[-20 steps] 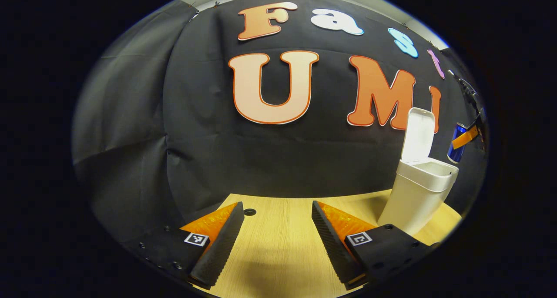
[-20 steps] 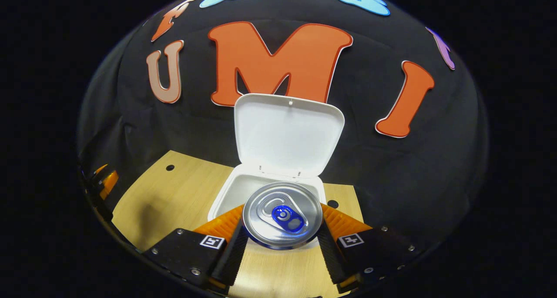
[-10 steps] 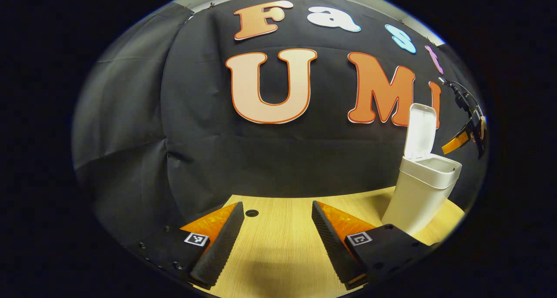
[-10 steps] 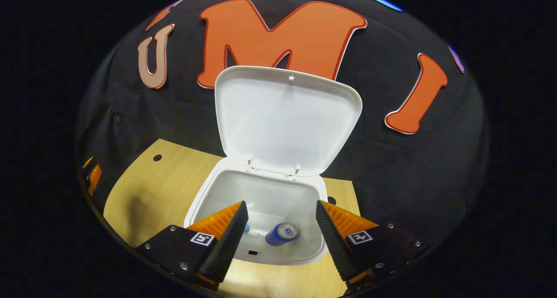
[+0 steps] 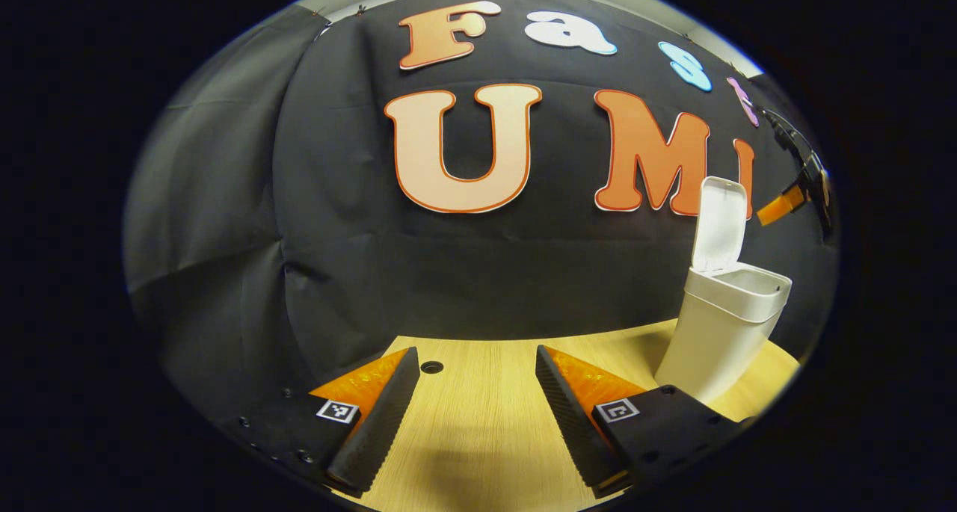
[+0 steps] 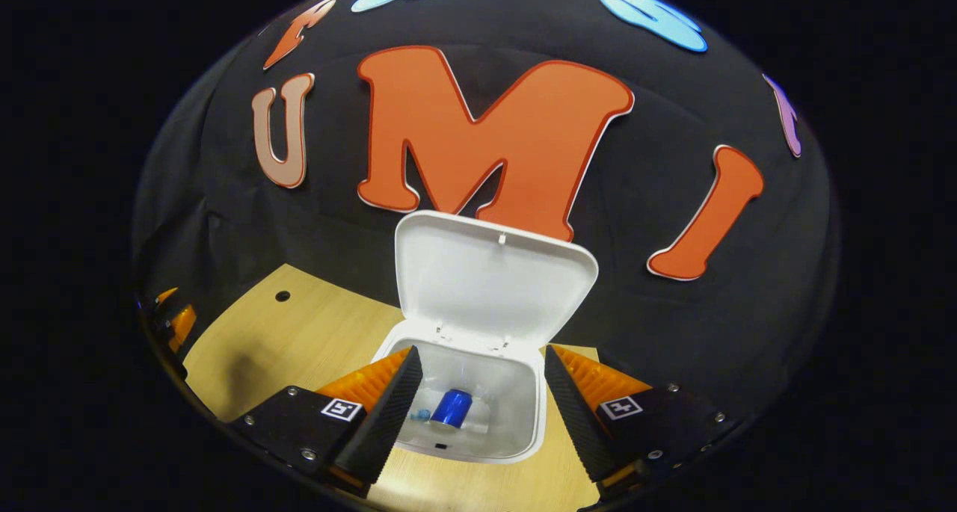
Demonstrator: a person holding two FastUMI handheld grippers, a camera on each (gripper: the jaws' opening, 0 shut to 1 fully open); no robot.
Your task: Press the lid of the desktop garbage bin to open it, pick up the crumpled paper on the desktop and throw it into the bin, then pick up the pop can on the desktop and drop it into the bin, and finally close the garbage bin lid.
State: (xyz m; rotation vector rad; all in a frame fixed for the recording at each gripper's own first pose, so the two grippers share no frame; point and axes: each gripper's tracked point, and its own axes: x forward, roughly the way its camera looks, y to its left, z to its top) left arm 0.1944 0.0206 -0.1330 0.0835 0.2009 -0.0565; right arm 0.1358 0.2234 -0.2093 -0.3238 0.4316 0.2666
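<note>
We are observing the right gripper (image 6: 478, 400) hanging above the open garbage bin (image 6: 523, 441), its two fingers spread wide with nothing held between them. Through that gap we are looking straight down into the bin, where the pop can (image 6: 451, 406) is lying on its side at the bottom; its blue body is showing, but we are finding no brand or lettering legible on it. A pale shape just beside the can may be the crumpled paper, though we cannot confirm this. The lid (image 6: 495, 280) is standing raised at the bin's far edge, hinged upright against the black cloth wall. Each finger mount of the right gripper is carrying a small square black-and-white marker (image 6: 341, 409), a coded pattern rather than readable text. In the left gripper view, we are recording the left gripper (image 5: 477, 403) held low over the wooden desktop (image 5: 478, 437), its jaws likewise wide apart and holding nothing, with similar square markers on its mounts. The bin (image 5: 721, 332) is standing on the desktop to the right of it, well apart, lid (image 5: 721, 224) up, and the right gripper (image 5: 796, 190) is showing above it near the edge. A small round hole (image 5: 431, 366) is showing in the desktop surface.
</note>
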